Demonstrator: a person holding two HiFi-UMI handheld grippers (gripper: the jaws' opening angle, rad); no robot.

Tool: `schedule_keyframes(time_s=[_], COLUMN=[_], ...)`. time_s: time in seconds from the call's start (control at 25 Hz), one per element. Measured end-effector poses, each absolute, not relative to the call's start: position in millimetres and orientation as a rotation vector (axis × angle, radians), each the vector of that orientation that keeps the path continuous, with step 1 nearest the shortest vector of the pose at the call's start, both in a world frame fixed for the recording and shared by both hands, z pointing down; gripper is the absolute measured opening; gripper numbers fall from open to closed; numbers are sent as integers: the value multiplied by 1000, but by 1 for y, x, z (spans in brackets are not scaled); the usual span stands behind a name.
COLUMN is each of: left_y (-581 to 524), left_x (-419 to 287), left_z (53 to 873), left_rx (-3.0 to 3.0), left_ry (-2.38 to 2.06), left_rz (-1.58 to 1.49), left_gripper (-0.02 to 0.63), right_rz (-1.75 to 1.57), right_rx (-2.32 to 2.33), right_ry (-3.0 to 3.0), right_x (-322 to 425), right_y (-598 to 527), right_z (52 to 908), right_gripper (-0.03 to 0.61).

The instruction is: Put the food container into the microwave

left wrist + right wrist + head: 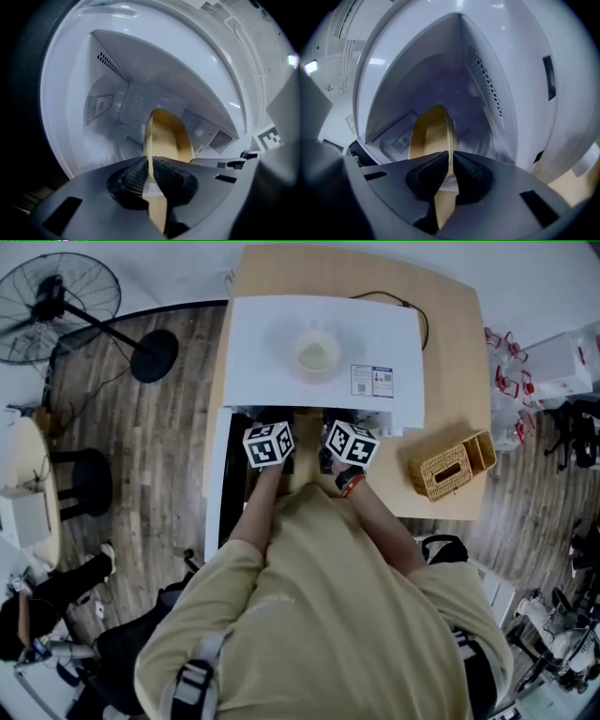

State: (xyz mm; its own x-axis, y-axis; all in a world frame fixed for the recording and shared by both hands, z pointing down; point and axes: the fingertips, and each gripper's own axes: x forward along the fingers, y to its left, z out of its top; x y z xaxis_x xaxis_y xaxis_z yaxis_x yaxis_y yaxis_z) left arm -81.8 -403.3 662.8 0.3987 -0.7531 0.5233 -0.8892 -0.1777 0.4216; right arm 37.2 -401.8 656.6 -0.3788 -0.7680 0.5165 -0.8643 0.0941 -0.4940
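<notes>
Food container (166, 136): you have its tan, open-topped body pushed partway through the mouth of the microwave (281, 343), one rim in each gripper.

From the head view you get only the outside. The wooden table (459, 352) carries the white microwave, its door (217, 484) is swung open on your left, a pale bowl (317, 352) sits on the oven's top, and a wicker box (452, 465) lies on the table to your right. Your forearms run in under the oven's front edge, and the two marker cubes (269, 444) sit side by side with a tan strip of the container between them. The jaws are hidden from up there.

Both gripper views look into the white cavity (440, 79), which the head view never reaches. You see perforated vent panels (96, 105) on its walls and the container's far end reaching in over the floor.

Your left gripper (150, 176) is clamped tight on the container's thin left wall, ribbed pads pressed to both faces. Your right gripper (451, 171) is pinched the same way on the right wall, with no gap showing.
</notes>
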Motion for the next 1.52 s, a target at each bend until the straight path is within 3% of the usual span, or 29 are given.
schedule_keyframes(time_s=[0.84,1.52], left_y=[-413,-361], left_x=[-92,-89], left_z=[655,635], left_rx=[2022,2077], left_ry=[-1494,-1523], left_rz=[314,288], left_gripper=[48,46], right_rz=[1021,888], right_rx=[1625,1596], right_ry=[-2285,-2345], right_x=[34,35], right_y=[-413,-365], right_z=[649,629], right_gripper=[71,69])
